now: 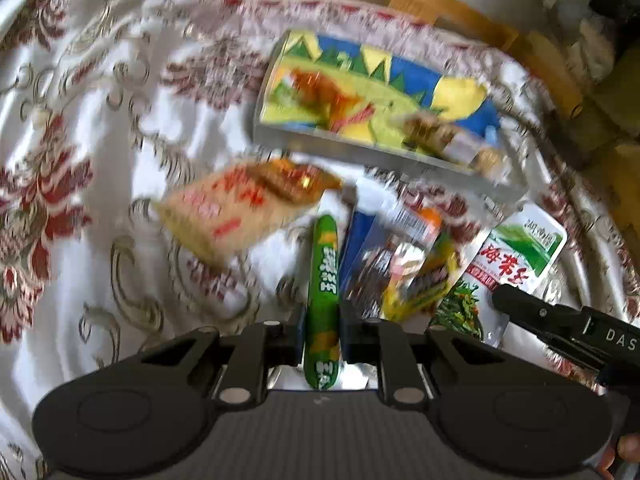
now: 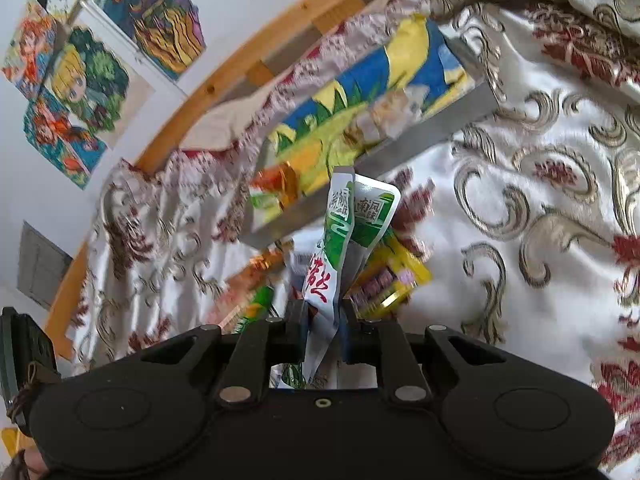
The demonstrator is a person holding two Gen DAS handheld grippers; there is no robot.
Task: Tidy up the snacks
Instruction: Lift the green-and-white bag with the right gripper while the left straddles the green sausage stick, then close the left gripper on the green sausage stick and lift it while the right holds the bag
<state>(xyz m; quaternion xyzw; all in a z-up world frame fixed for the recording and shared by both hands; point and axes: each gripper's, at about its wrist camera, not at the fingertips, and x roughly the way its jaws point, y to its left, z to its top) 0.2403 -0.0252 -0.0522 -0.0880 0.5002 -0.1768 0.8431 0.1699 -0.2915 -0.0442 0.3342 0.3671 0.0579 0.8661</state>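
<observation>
The biggest thing is the white cloth [image 1: 132,128] with red flowers and gold swirls, spread over what may be a bed or a desk; the cloth hides which. On the cloth lies a flat box [image 1: 372,92] with blue, yellow and green pictures on its lid, and everything else sits near this box. Just in front of the box is a pile of snacks [image 1: 404,264], and to the pile's left is a tan packet [image 1: 236,208] with red marks, too blurry to read. Behind the box runs a wooden rail [image 2: 224,80], and past it a wall with cartoon posters [image 2: 92,76]. The left hand-held gripper [image 1: 322,320] is closed tight on a long green sausage stick [image 1: 325,280], which points up toward the box; the stick's lower end is hidden behind the gripper body. The right hand-held gripper [image 2: 322,320] is squeezed shut on a white and green seaweed packet [image 2: 340,240], which stands up crumpled in front of the box, with its bottom cut off behind the gripper. In the left camera view the right hand-held gripper's dark tip pokes in at the right side of the pile, touching that same packet. The small snacks in the pile are smeared, so their names cannot be read.
</observation>
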